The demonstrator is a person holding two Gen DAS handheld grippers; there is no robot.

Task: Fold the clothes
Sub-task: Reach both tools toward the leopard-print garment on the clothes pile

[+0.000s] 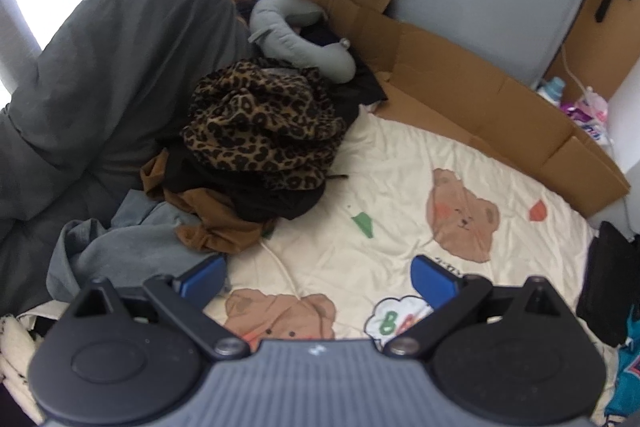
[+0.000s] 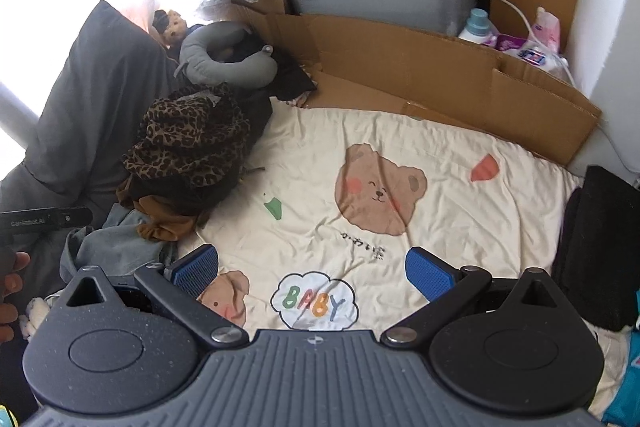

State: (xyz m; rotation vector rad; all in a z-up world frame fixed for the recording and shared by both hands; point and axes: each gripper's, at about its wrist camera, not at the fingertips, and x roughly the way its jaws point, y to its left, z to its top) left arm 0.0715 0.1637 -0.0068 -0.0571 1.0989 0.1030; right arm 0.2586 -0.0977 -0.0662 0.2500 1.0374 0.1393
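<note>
The left black two-finger gripper with blue ribbed pads (image 1: pixel 318 279) hangs above the cream bear-print bedsheet (image 1: pixel 392 187), jaws spread wide, nothing between them. The right black gripper with matching blue pads (image 2: pixel 312 269) hovers over the same sheet, likewise spread wide and empty. At the right wrist view's left edge, a person's hand (image 2: pixel 10 291) shows fingertips curled around a dark handle.

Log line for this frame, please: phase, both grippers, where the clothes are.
phase: before first grasp | left hand-held gripper: open, empty | right hand-held gripper: open, empty | clothes pile: unfolded, left on sheet
</note>
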